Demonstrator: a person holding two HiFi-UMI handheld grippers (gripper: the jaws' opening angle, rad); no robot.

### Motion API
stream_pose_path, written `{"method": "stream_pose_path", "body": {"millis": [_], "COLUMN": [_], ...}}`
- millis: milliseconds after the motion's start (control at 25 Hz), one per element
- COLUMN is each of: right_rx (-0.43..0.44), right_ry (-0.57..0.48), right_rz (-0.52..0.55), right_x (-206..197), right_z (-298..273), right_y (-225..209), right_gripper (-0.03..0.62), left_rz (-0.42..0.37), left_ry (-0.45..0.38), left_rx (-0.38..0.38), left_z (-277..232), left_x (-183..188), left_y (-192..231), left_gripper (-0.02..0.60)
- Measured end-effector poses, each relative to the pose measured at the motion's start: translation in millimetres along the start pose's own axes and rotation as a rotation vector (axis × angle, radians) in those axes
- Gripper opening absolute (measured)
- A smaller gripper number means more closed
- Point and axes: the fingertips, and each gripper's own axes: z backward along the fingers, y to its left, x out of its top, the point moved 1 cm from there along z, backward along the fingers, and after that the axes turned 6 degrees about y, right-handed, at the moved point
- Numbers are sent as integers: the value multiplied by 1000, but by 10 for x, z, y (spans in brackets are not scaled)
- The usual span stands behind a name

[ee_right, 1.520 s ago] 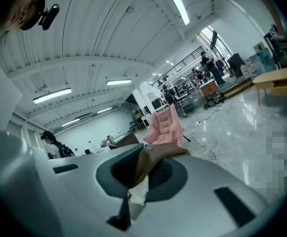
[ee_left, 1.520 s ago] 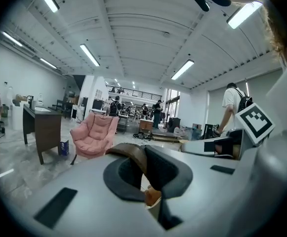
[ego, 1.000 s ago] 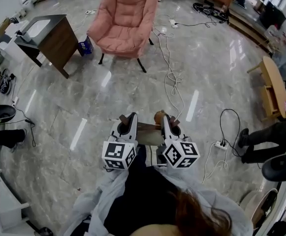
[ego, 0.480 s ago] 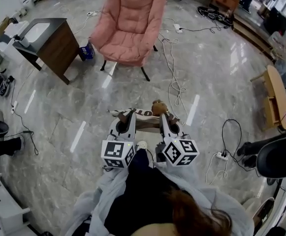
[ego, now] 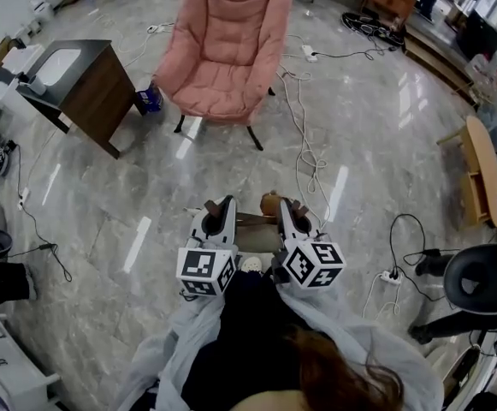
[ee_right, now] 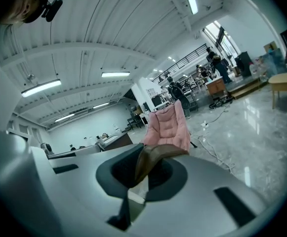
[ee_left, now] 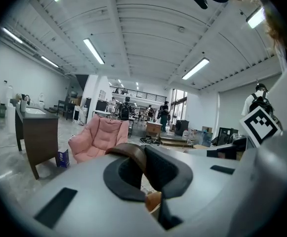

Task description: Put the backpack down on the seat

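In the head view a pink armchair stands ahead on the marble floor, its seat bare. Low in front of me, my left gripper and right gripper are side by side, each shut on a brown strap of the backpack, which hangs between and below them, mostly hidden. The left gripper view shows the brown strap pinched in the jaws with the armchair beyond. The right gripper view shows its strap held likewise, and the armchair farther off.
A dark wooden desk stands left of the armchair, with a small blue box between them. White cables trail across the floor on the chair's right. A power strip, a black office chair and a wooden bench are on the right.
I have stepped a little toward the armchair with both grippers still shut on the straps. The backpack swung slightly between them. A person's legs at the right have moved away.
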Motion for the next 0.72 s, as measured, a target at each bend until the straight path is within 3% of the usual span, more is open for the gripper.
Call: {"method": "stream_pose_path", "body": {"millis": [360, 720], "right_rx": [12, 32], "right_ry": [21, 63], "right_rz": [8, -34], "right_x": [75, 291], "right_z": [-176, -757], "right_y": [21, -238], "right_gripper": [16, 15], "left_rz": [42, 47], "left_ry": [13, 29], "left_rx": [19, 55], "left_z": [-27, -595], "left_x": [-51, 39], "left_y": [137, 400], "left_gripper": [14, 14]}}
